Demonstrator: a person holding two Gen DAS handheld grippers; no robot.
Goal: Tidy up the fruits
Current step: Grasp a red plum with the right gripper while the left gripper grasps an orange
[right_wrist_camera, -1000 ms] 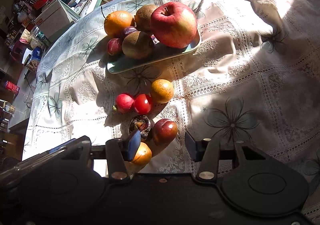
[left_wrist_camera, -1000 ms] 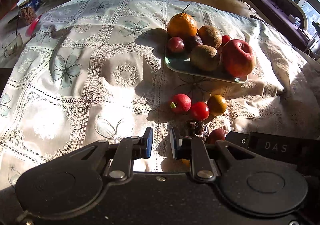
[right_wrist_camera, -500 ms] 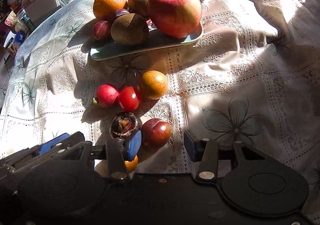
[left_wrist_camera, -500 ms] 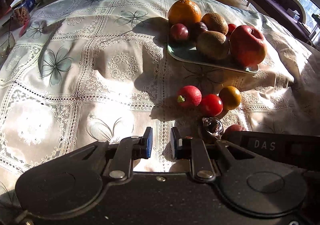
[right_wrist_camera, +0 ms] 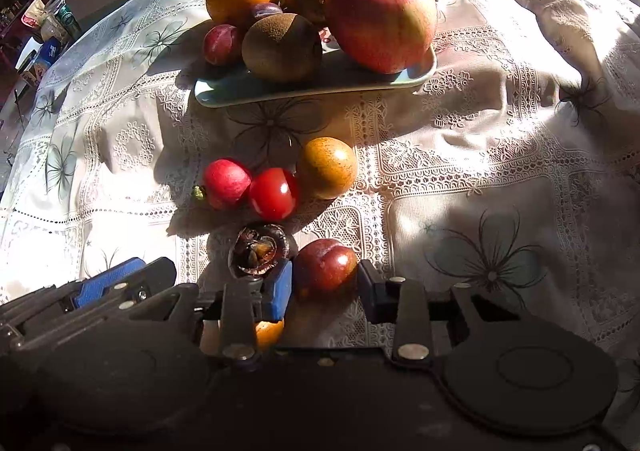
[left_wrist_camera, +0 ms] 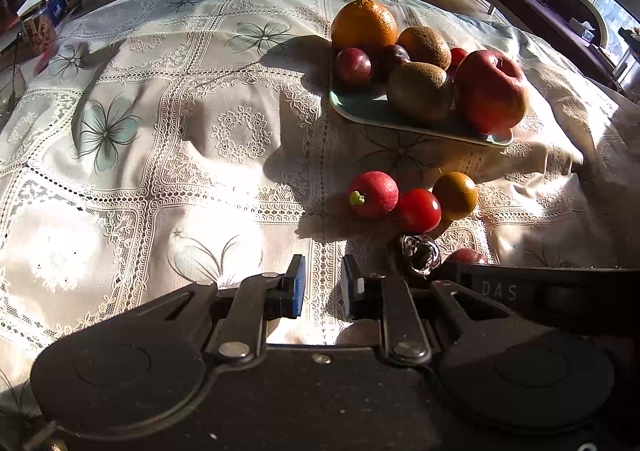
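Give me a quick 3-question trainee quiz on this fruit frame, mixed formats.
1. True or false: the right gripper is already clamped shut on the dark red plum.
2. Multiple choice: which fruit sits on the green tray? A) the cherry tomato B) the red apple C) the mangosteen
3. Fill in: the left gripper hovers over the ____ with nothing between its fingers.

Key:
1. False. Its jaws are open, one either side of the plum.
2. B. The tomato and mangosteen lie loose on the cloth.
3. Tablecloth.
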